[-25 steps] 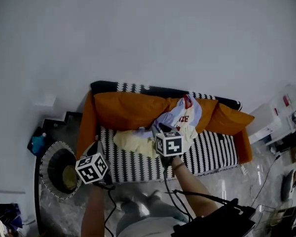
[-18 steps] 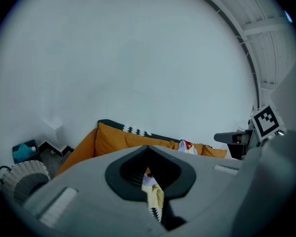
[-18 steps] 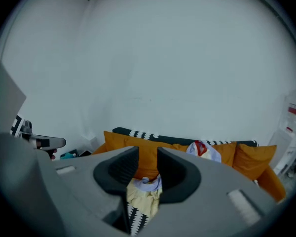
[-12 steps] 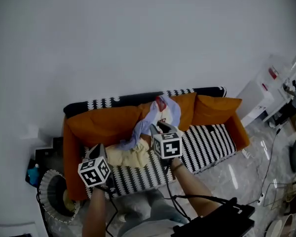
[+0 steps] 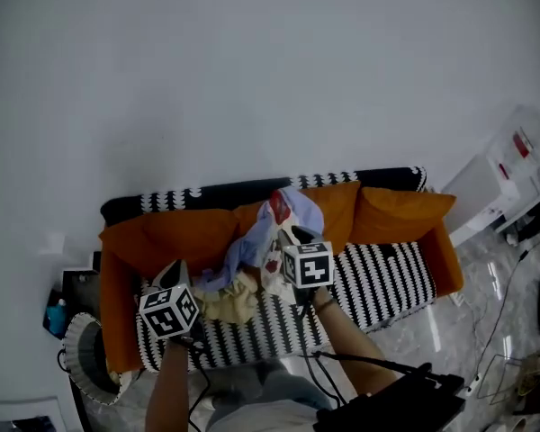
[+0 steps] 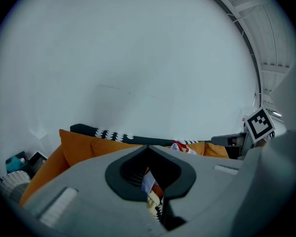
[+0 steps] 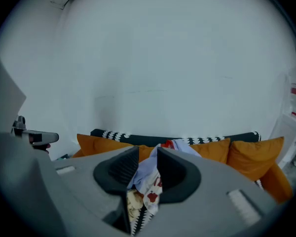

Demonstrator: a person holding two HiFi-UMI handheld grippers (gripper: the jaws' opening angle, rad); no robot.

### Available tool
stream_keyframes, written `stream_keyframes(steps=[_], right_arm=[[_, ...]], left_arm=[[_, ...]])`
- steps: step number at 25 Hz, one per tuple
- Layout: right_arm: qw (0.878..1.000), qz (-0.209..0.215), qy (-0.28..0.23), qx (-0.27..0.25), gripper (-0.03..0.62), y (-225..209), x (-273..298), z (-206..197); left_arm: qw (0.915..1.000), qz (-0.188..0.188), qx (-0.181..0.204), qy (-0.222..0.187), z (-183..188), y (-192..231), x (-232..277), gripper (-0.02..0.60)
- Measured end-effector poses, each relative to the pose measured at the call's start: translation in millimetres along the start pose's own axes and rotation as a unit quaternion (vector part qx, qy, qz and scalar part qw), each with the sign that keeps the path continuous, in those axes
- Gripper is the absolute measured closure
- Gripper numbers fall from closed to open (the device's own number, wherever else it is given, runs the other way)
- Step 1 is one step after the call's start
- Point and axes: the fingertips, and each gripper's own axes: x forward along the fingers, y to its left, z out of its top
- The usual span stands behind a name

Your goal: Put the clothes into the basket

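Note:
A pale blue and white garment with red print (image 5: 274, 232) hangs off the black-and-white striped sofa seat (image 5: 378, 282). My right gripper (image 5: 283, 235) is shut on it, and its cloth fills the gap between the jaws (image 7: 147, 179). A bunched yellow cloth (image 5: 231, 301) hangs just under it, against the seat. To its left, my left gripper (image 5: 175, 271) is apart from the clothes. Its jaws meet at the tips (image 6: 148, 148) with nothing gripped. The woven basket (image 5: 75, 360) stands on the floor past the sofa's left end, also low left in the left gripper view (image 6: 7, 182).
Orange cushions (image 5: 162, 237) line the sofa back against a white wall. A blue bottle (image 5: 54, 318) sits on a dark stand behind the basket. White cabinets (image 5: 504, 183) stand at the right. Cables and a black box (image 5: 400, 403) lie by the person's legs.
Both grippers have travelled left along the sofa. The right one has carried the blue-white garment clear of the cushions. The yellow cloth, flat before, is now bunched up beneath it.

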Motion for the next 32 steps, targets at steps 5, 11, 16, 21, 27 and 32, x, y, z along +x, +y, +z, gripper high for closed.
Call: stream_keyframes(steps=[5, 11, 16, 21, 27, 32], right_arm=[[1.0, 0.008, 0.027, 0.004, 0.472, -38.5, 37.0, -11.5], [0.998, 0.022, 0.054, 0.002, 0.471, -63.1, 81.1, -18.1], [0.997, 0.032, 0.076, 0.003, 0.471, -76.0, 119.3, -26.6], [0.995, 0.03, 0.098, -0.01, 0.471, -86.0, 150.1, -39.0], [0.993, 0.027, 0.114, -0.018, 0.471, -90.6, 176.2, -49.1], [0.993, 0.011, 0.117, -0.015, 0.471, -99.7, 185.4, -54.1]], left_arm=[[0.9995, 0.006, -0.008, 0.028, -20.4, -18.9, 35.8, 0.583], [0.9974, 0.035, -0.016, 0.062, -40.4, -14.5, 67.4, 0.583], [0.996, 0.051, -0.02, 0.07, -41.0, -8.8, 92.3, 0.583], [0.9942, 0.062, -0.025, 0.085, -50.0, -1.3, 109.0, 0.583], [0.991, 0.069, -0.032, 0.11, -71.5, 4.9, 119.6, 0.583], [0.9894, 0.076, -0.032, 0.12, -80.4, 10.3, 123.6, 0.583]])
